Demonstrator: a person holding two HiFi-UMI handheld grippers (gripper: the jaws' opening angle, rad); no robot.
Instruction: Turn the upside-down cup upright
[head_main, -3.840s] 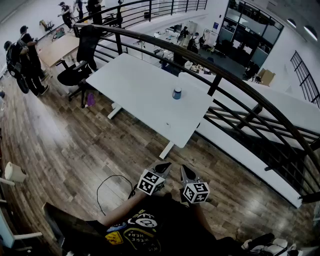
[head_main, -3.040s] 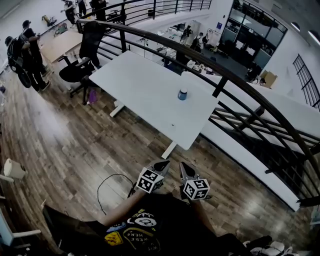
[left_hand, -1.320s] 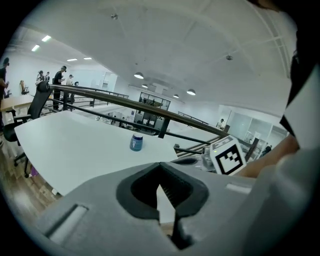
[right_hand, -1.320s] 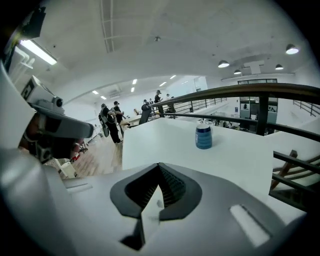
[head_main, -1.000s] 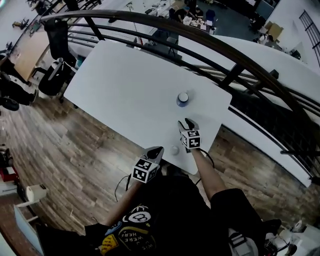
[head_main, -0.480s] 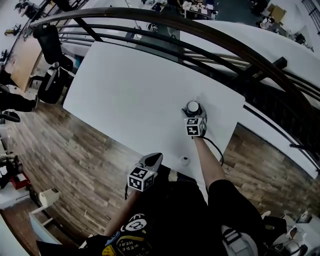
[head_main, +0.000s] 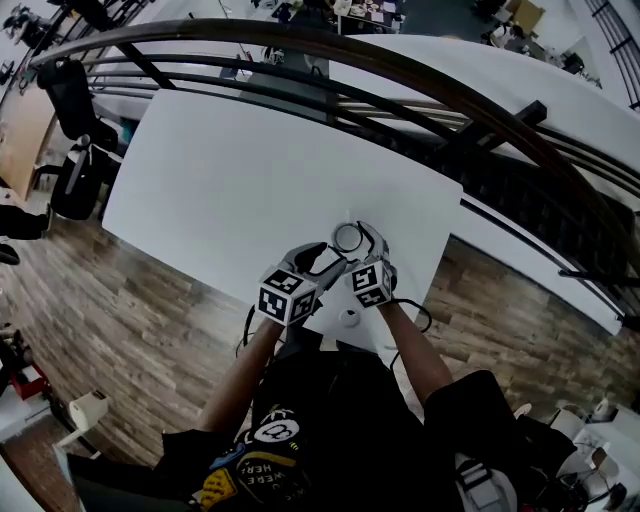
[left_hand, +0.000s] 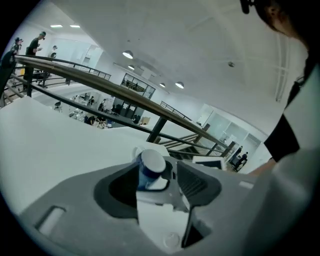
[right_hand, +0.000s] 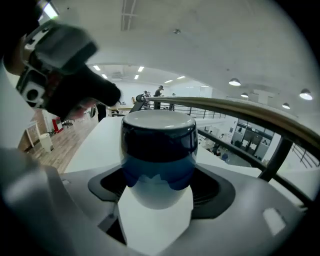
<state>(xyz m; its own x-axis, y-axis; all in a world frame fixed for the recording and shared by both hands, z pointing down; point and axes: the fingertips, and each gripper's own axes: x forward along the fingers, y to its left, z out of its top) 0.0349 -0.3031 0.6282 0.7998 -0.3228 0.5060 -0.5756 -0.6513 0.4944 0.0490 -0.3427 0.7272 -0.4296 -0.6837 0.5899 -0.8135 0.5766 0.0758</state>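
Observation:
The cup (head_main: 348, 238), dark blue above and white below, is between the jaws of my right gripper (head_main: 353, 240) over the near part of the white table (head_main: 230, 170). In the right gripper view the cup (right_hand: 157, 150) fills the gap, base up, and the pads press its sides; these jaws have just closed a little onto it. My left gripper (head_main: 322, 257) has come in from the left, and its jaws have just been opening. In the left gripper view the cup (left_hand: 150, 167) leans just ahead of the open jaws, untouched by the pads.
A small white round thing (head_main: 348, 317) lies at the table's near edge, below the grippers. A dark curved railing (head_main: 420, 80) runs behind the table. An office chair (head_main: 75, 110) stands at the far left on the wooden floor.
The left gripper has swung up from beside the table edge to the cup and opened its jaws. The right gripper has drawn back towards the person with the cup.

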